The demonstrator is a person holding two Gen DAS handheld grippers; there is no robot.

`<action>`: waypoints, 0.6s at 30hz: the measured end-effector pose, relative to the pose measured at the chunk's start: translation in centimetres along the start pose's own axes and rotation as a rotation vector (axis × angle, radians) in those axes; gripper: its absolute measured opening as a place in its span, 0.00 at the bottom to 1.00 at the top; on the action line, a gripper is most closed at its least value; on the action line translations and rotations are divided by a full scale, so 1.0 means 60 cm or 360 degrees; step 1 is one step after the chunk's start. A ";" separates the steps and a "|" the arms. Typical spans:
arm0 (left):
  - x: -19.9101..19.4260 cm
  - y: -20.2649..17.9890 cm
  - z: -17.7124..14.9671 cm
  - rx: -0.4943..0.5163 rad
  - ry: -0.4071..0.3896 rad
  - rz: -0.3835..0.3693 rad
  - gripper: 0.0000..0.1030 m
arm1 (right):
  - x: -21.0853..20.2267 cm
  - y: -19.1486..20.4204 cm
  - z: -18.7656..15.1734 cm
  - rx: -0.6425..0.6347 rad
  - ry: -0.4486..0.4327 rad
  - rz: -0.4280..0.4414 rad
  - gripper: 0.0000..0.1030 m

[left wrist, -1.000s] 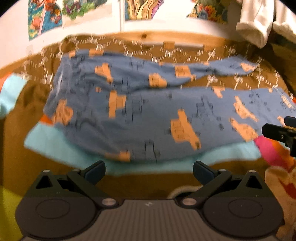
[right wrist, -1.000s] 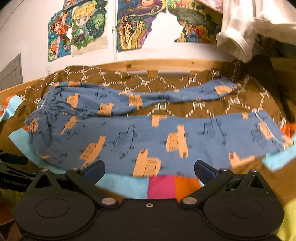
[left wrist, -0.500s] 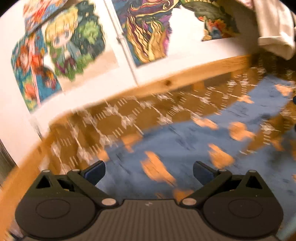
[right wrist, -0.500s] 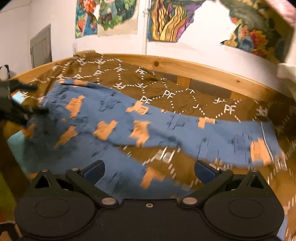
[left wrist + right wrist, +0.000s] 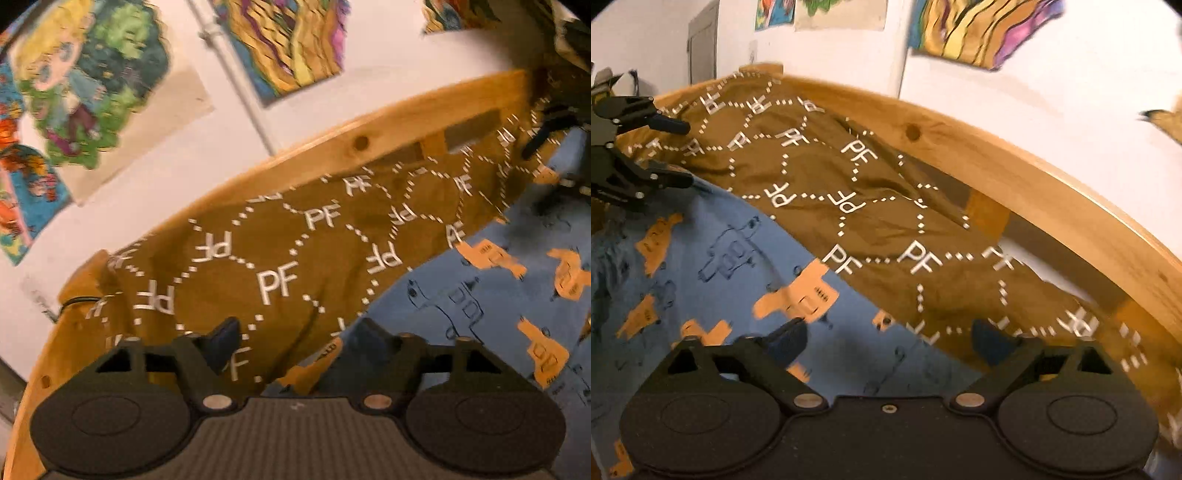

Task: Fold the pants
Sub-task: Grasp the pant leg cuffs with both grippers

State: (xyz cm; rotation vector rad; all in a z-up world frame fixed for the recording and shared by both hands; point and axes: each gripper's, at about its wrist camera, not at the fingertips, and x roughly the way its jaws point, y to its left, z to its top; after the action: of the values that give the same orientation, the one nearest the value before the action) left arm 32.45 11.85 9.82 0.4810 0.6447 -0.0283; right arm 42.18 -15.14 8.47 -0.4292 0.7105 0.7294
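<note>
Both grippers, left gripper (image 5: pixel 291 341) and right gripper (image 5: pixel 888 338), now reach the pants' (image 5: pixel 731 266) far edge near the bed's wooden rail (image 5: pixel 1015 177), jaws just narrowing but pinching nothing yet, poised for the first fold.

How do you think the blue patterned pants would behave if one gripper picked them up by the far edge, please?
The pants would probably flop and sag: they are thin cloth, lying flat and following the wrinkled brown blanket beneath. They look light for their size. Lifted at one point, the edge would likely bunch and the rest would drag over the blanket.
</note>
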 end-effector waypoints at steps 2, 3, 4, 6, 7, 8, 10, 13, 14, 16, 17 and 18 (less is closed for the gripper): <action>0.004 -0.001 -0.001 0.0052 0.0044 -0.0047 0.52 | 0.026 -0.002 0.016 -0.0040 0.0049 0.0067 0.77; 0.006 -0.002 -0.002 0.0079 0.0068 -0.0065 0.46 | 0.037 0.001 0.022 -0.0078 0.0070 0.0087 0.75; 0.005 -0.003 -0.004 0.0102 0.0085 -0.0083 0.44 | 0.045 0.006 0.026 -0.0105 0.0088 0.0094 0.71; 0.010 -0.006 -0.007 0.0151 0.0135 -0.0098 0.40 | 0.065 0.005 0.029 -0.0137 0.0147 0.0122 0.64; 0.014 -0.007 -0.006 0.0170 0.0161 -0.0088 0.29 | 0.074 0.002 0.029 -0.0138 0.0174 0.0132 0.60; 0.020 -0.008 -0.006 0.0183 0.0193 -0.0066 0.22 | 0.079 0.000 0.026 -0.0135 0.0195 0.0141 0.56; 0.032 -0.010 -0.004 0.0181 0.0244 -0.0039 0.08 | 0.096 -0.006 0.022 -0.0139 0.0258 0.0123 0.55; 0.034 -0.016 0.001 0.0164 0.0261 -0.0021 0.01 | 0.117 -0.012 0.015 -0.0118 0.0331 0.0118 0.33; 0.033 -0.019 0.002 0.0164 0.0249 0.0000 0.01 | 0.120 -0.011 0.012 -0.0125 0.0336 0.0123 0.20; 0.029 -0.024 0.005 0.0166 0.0232 0.0040 0.01 | 0.121 -0.004 0.009 -0.0151 0.0327 0.0122 0.09; 0.027 -0.024 0.007 0.0160 0.0222 0.0060 0.01 | 0.121 0.000 0.008 -0.0165 0.0318 0.0123 0.03; 0.026 -0.023 0.011 0.0145 0.0210 0.0072 0.01 | 0.119 0.005 0.008 -0.0190 0.0300 0.0107 0.00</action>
State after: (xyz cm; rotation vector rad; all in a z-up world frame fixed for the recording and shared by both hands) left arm 33.82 10.55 8.80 0.5886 0.7637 0.0170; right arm 45.95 -11.46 3.66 -0.5908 0.8642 0.8041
